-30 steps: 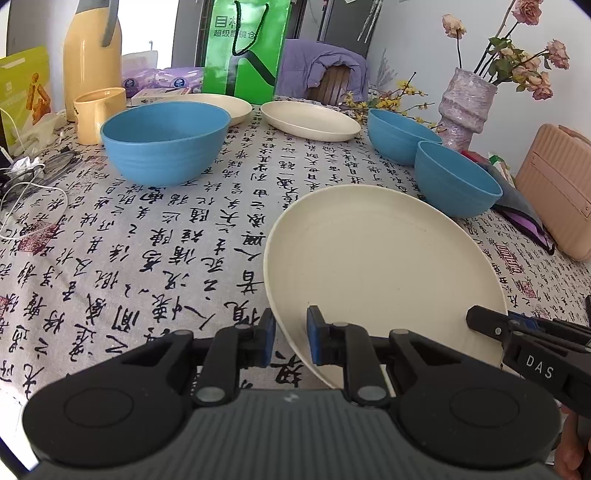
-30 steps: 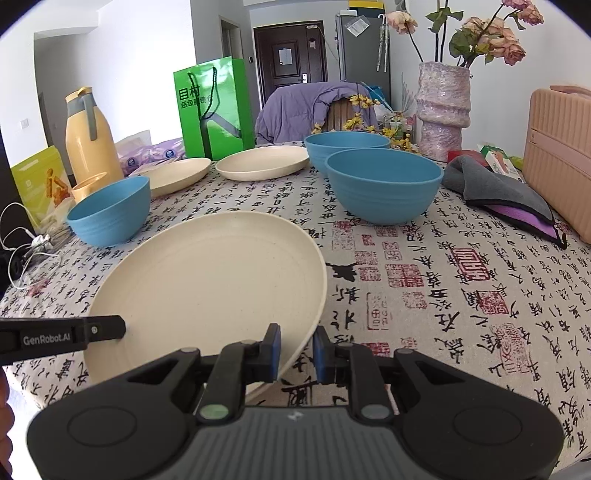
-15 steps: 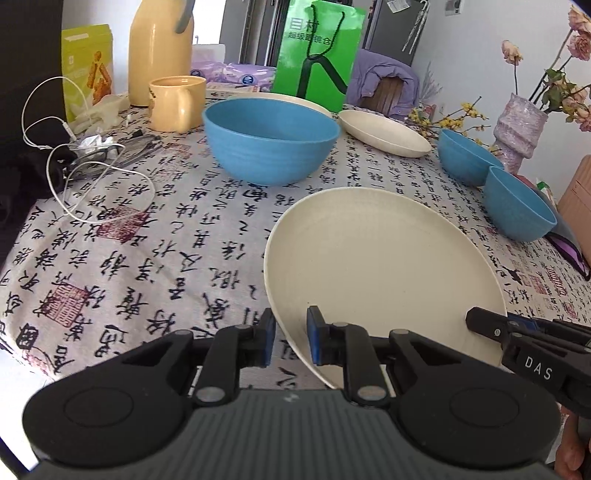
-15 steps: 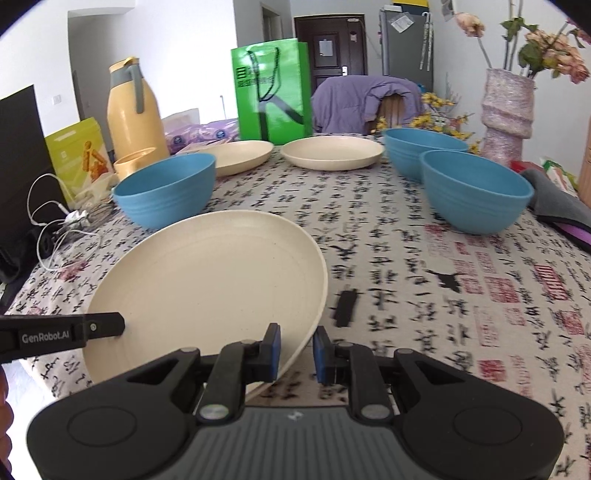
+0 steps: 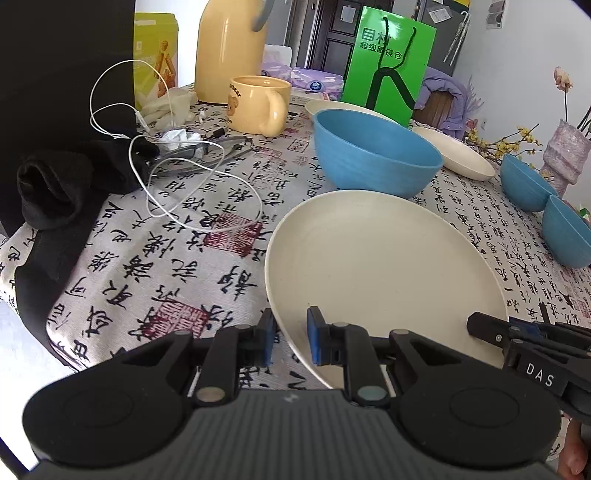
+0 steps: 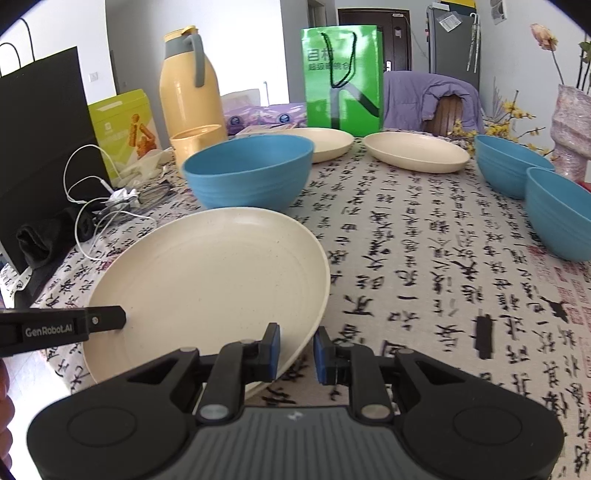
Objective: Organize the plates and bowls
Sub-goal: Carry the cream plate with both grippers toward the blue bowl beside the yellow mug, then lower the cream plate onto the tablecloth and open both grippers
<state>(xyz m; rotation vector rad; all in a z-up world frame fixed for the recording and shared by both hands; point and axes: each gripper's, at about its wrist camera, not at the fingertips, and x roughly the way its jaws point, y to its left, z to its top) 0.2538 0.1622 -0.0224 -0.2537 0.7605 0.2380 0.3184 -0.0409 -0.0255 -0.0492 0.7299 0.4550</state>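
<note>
Bright daylight, soft shadows, fisheye-bent edges, dark corners, slight blur.

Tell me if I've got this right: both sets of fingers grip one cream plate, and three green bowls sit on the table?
Not quite: the bowls are blue, as the right wrist view shows. Both sets of fingers do grip one cream plate.

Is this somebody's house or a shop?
Most likely a home, at a dining table: a printed tablecloth holds plates and bowls, a jacket hangs on a chair, and a front door stands behind.
</note>
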